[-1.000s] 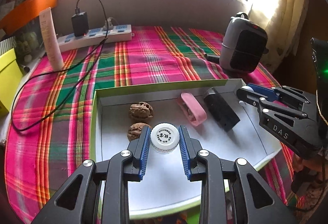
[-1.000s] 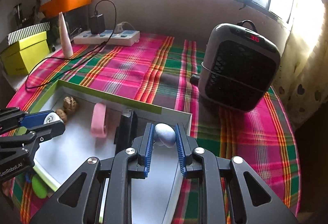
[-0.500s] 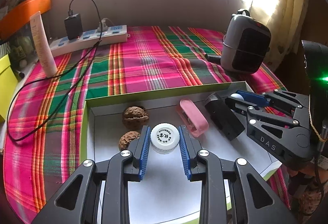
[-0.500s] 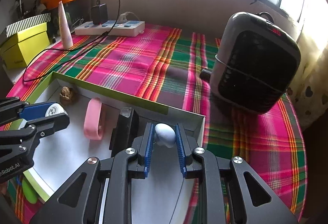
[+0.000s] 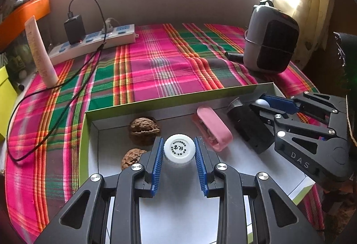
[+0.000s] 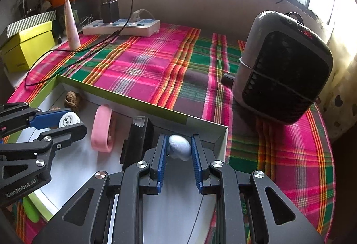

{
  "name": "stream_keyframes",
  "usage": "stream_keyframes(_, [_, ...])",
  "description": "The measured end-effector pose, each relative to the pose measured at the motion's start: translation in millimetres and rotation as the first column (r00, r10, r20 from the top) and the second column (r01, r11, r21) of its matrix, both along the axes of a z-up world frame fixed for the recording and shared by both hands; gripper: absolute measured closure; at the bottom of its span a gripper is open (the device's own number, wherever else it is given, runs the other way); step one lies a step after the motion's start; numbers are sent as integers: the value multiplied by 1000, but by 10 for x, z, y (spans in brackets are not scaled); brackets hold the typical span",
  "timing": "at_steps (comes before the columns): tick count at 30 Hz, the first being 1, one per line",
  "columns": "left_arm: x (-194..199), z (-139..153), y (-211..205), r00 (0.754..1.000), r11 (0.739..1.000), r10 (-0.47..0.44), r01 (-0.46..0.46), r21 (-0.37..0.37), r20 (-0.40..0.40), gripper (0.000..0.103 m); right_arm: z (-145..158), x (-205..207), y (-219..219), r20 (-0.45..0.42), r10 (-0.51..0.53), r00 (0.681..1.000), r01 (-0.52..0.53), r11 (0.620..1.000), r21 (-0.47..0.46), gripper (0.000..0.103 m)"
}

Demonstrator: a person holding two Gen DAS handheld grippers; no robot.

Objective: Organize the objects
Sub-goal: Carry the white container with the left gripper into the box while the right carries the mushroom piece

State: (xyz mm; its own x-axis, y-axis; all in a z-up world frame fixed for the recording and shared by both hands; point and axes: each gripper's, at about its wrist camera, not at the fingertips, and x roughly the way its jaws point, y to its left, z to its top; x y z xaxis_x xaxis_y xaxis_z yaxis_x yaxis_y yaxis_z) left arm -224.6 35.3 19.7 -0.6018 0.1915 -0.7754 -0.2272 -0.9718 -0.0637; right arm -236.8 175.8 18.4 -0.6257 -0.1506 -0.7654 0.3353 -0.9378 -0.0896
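My left gripper [image 5: 179,150] is shut on a small white-capped bottle [image 5: 179,148], held over the left part of a shallow white box with a green rim [image 5: 169,100]. Two walnuts [image 5: 144,130] lie in the box beside it. My right gripper [image 6: 179,147] is shut on a small pale egg-shaped object [image 6: 179,145] over the box's right end [image 6: 223,143]. A pink clip [image 5: 213,130] and a black block [image 5: 250,128] lie between the two grippers. The left gripper also shows in the right wrist view [image 6: 67,120].
A grey and black heater [image 6: 283,65] stands right of the box on the plaid cloth. A white power strip [image 5: 93,43] with a black charger and trailing cable, a pink tube [image 5: 41,54] and a yellow box [image 6: 26,47] sit at the back left.
Both grippers moved forward and lower over the box, each still holding its object. The right gripper moved closer to the black block.
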Motion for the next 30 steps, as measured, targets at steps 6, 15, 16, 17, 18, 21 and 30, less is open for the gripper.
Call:
stream_keyframes(6, [-8, -7, 0, 1000, 1000, -5, 5, -5, -2, 77, -7, -3, -12, 3, 2, 1000, -2, 1000, 6, 80])
stream_keyframes(15, [-21, -12, 8, 1000, 1000, -5, 5, -16, -3, 76, -9, -16, -11, 3, 0, 1000, 0, 1000, 11, 80])
stream_keyframes(16, [-24, -17, 8, 1000, 1000, -5, 5, -16, 1, 76, -7, -19, -12, 3, -2, 1000, 2, 1000, 11, 80])
stream_keyframes(17, [-23, -19, 9, 1000, 1000, -5, 5, -18, 0, 76, -6, -20, -13, 1, -3, 1000, 3, 1000, 12, 80])
stream_keyframes(18, [-24, -19, 9, 1000, 1000, -4, 4, -20, 0, 76, -7, -21, -15, -1, -4, 1000, 4, 1000, 16, 80])
stream_keyframes(21, [-23, -21, 8, 1000, 1000, -1, 1, -20, 0, 74, -7, -22, -9, -2, -6, 1000, 6, 1000, 18, 80])
stream_keyframes(30, [-13, -10, -7, 1000, 1000, 7, -7, -15, 3, 69, 23, 0, -8, -15, -16, 1000, 16, 1000, 19, 73])
